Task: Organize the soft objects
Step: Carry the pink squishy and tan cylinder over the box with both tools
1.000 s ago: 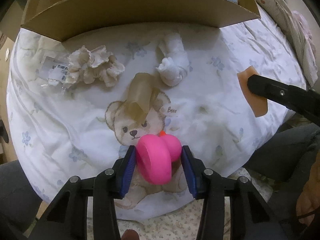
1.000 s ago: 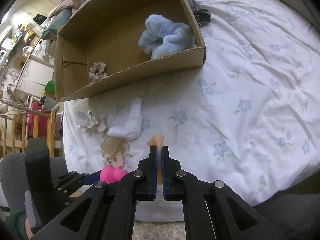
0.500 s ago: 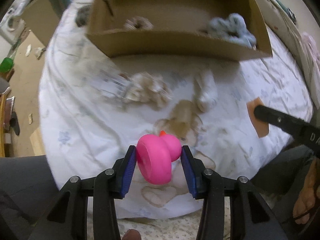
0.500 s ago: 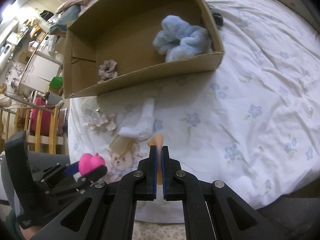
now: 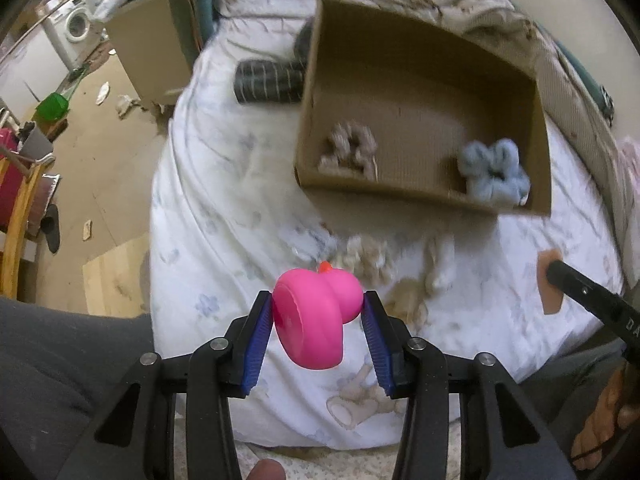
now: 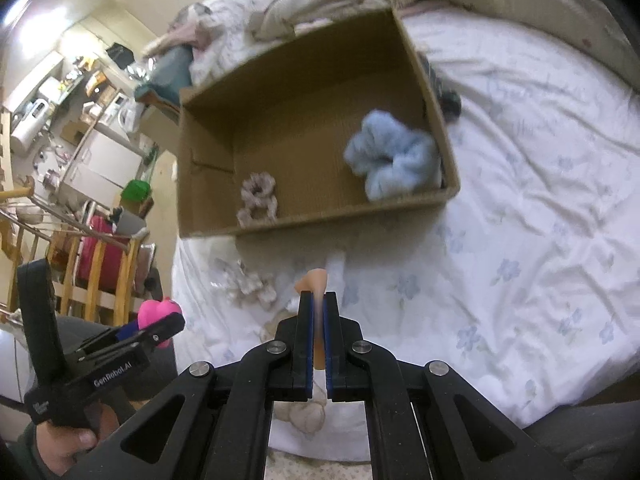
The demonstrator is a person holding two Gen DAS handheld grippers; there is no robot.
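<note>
My left gripper [image 5: 316, 312] is shut on a pink rubber duck [image 5: 316, 316] and holds it above the near edge of the bed; the duck also shows in the right wrist view [image 6: 158, 312]. My right gripper [image 6: 319, 300] is shut on a thin tan flat piece [image 6: 314, 282], which also shows in the left wrist view [image 5: 550, 288]. The cardboard box [image 5: 400, 196] lies ahead on the bed and holds a beige scrunchie [image 5: 348, 152] and a blue fluffy scrunchie [image 5: 494, 174].
On the white floral sheet [image 6: 520, 240] before the box lie a cream scrunchie [image 5: 366, 262], a rolled white sock [image 5: 436, 268] and a tan piece [image 5: 408, 300]. A dark striped roll [image 5: 268, 80] lies left of the box. The floor and chairs lie beyond the bed's left edge.
Both grippers have risen and tilted with their loads, so the box now sits lower in view and its inside shows. The objects on the sheet have not moved.
</note>
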